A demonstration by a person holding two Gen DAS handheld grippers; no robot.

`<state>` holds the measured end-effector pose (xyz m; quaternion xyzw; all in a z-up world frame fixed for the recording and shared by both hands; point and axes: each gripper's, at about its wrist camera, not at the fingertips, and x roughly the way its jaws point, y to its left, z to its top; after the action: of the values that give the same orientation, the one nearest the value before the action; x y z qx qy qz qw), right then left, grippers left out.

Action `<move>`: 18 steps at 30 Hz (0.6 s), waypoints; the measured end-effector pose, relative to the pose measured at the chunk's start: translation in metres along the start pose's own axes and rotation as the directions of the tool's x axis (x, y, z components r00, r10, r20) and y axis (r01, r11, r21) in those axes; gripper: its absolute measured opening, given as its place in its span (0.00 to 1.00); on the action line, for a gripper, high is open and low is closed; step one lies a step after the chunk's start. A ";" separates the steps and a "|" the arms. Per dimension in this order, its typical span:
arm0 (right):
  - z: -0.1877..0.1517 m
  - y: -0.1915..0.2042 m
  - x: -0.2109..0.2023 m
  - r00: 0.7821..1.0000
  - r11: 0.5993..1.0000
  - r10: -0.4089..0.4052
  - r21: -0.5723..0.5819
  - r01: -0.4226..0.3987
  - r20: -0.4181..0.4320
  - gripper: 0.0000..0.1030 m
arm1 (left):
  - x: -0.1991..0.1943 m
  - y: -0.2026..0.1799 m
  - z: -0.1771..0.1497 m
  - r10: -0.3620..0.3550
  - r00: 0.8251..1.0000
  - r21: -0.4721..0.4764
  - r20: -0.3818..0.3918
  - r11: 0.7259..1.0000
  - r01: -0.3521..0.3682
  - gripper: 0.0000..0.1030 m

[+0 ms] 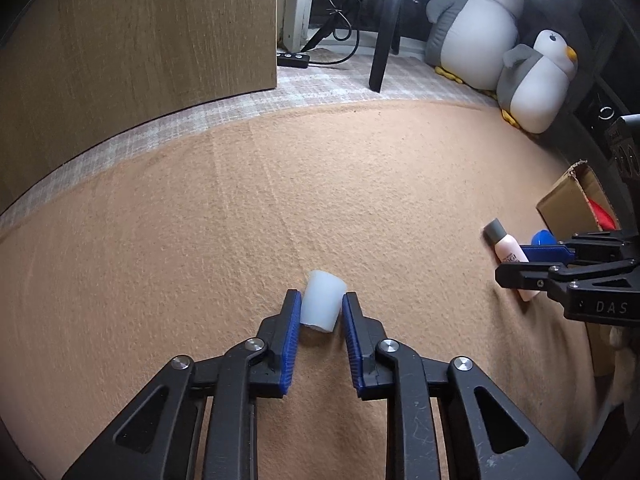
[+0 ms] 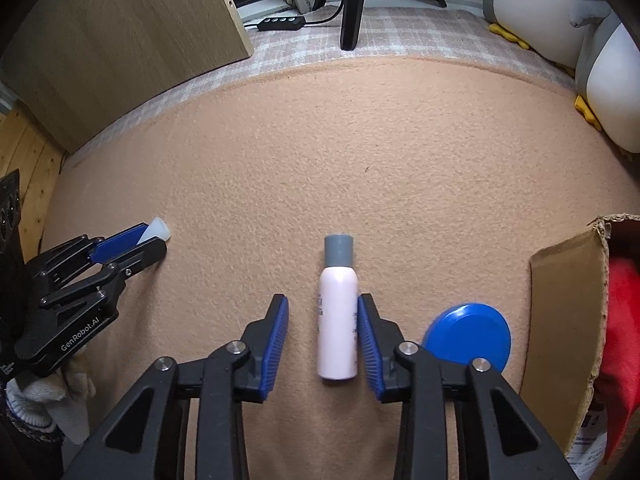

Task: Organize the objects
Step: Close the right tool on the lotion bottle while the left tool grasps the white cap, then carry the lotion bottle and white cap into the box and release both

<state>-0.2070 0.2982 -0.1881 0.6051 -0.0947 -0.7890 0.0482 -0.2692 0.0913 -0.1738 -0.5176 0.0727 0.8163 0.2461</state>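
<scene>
A small white cup lies on its side on the tan carpet. My left gripper is shut on it, a blue pad against each side. The same cup pokes out of the left gripper in the right wrist view. A pink bottle with a grey cap lies flat between the fingers of my right gripper. Its right pad touches the bottle and its left pad stands clear, so this gripper is open. The bottle also shows beside the right gripper.
A blue round lid lies just right of the right gripper. Beyond it stands an open cardboard box holding something red. Two penguin plush toys, a black chair leg, a power strip and a wooden cabinet border the carpet.
</scene>
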 end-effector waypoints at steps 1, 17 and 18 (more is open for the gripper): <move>-0.001 0.000 0.000 1.000 1.000 -0.005 -0.005 0.005 0.001 0.26 | -0.001 0.000 -0.001 0.002 1.000 0.001 0.002 1.000 -0.002 0.19; -0.016 0.005 -0.019 0.999 0.999 -0.002 -0.039 0.004 0.050 0.17 | -0.033 -0.023 -0.018 -0.037 0.998 -0.013 0.047 0.999 0.037 0.10; -0.018 0.004 -0.023 0.998 0.999 0.003 -0.039 -0.001 0.060 0.17 | -0.036 -0.027 -0.019 -0.043 0.998 -0.008 0.051 0.999 0.043 0.10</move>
<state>-0.1838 0.2969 -0.1702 0.5801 -0.0814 -0.8084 0.0577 -0.2284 0.0960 -0.1467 -0.4992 0.0515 0.8240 0.2630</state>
